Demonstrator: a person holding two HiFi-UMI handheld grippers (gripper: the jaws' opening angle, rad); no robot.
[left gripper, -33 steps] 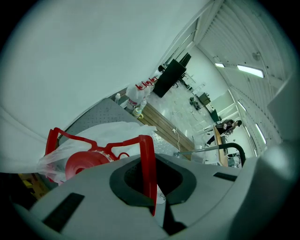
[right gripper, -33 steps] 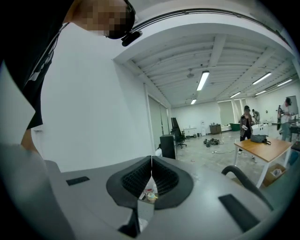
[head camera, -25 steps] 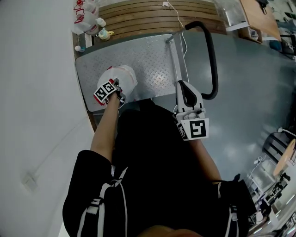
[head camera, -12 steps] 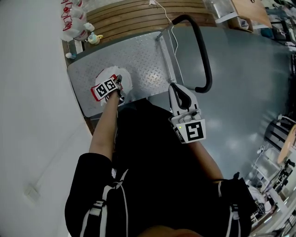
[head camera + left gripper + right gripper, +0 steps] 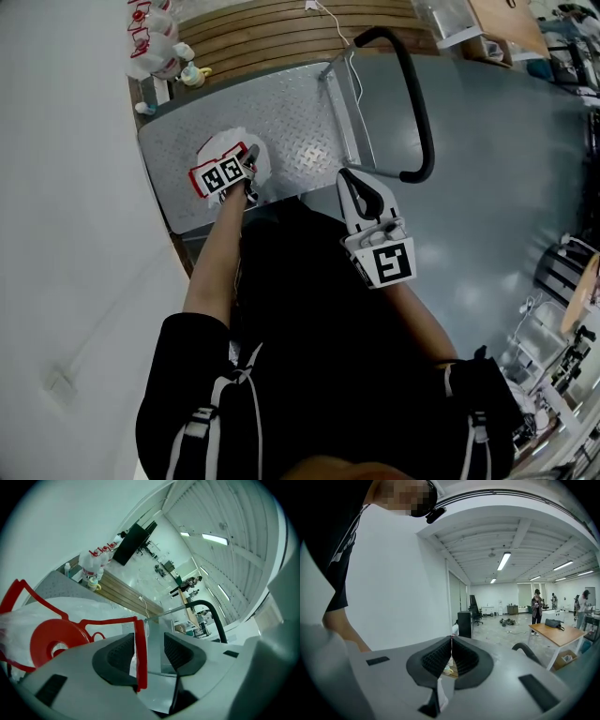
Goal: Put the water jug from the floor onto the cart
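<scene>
The left arm reaches forward and down. The left gripper sits over the water jug, its jaws opening with the jug's red handle between the pads. The right gripper has its jaws together and empty, beside the cart's handle post. The jug is clear plastic with a red cap. It stands on the cart deck.

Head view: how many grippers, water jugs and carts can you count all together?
water jug: 1
cart: 1
grippers: 2 (left gripper, its jaws opening with the jug's red handle between them; right gripper, shut)
Total: 4
</scene>
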